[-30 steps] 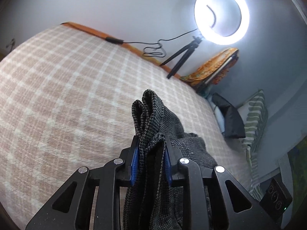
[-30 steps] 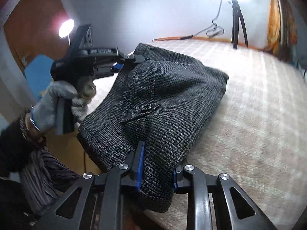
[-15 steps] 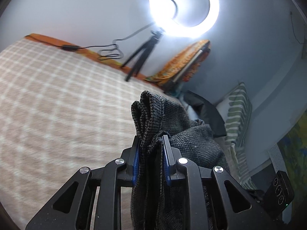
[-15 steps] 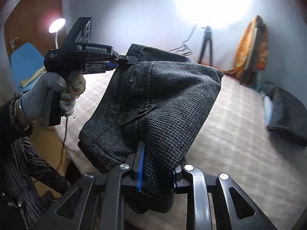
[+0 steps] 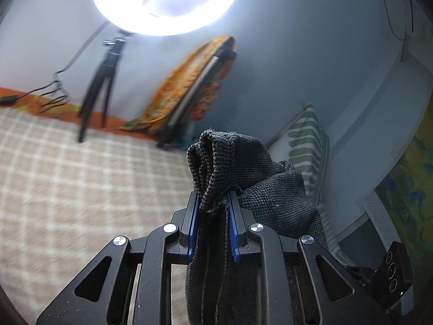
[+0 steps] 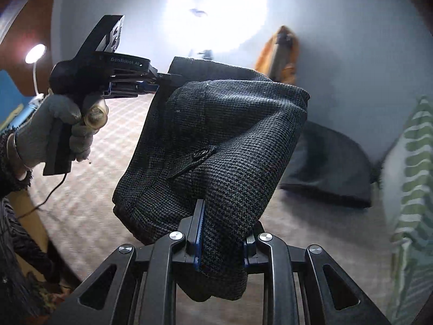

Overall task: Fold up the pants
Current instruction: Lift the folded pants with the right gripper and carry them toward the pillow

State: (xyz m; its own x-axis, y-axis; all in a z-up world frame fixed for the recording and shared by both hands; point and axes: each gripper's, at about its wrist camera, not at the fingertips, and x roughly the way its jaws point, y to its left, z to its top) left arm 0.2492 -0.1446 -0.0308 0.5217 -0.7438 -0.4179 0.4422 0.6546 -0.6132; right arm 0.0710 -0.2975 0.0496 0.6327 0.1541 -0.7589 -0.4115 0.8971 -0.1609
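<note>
The pants (image 6: 230,135) are dark grey checked wool, folded into a thick bundle and held up in the air above the bed. My left gripper (image 5: 213,205) is shut on one bunched corner of the pants (image 5: 243,178); it also shows in the right wrist view (image 6: 162,81), held by a gloved hand at the bundle's upper left. My right gripper (image 6: 222,233) is shut on the bundle's lower edge. A buttoned pocket flap (image 6: 194,159) faces the right wrist camera.
A beige checked bedspread (image 5: 67,189) lies below. A bright ring light (image 5: 165,0) on a tripod (image 5: 100,81) stands at the far edge with a cable. A green striped pillow (image 5: 308,146) and a dark cushion (image 6: 330,168) lie at the right. An orange cloth (image 5: 184,86) leans on the wall.
Both grippers have lifted the folded pants off the bed and swung them right, toward the pillows. The grips have not changed.
</note>
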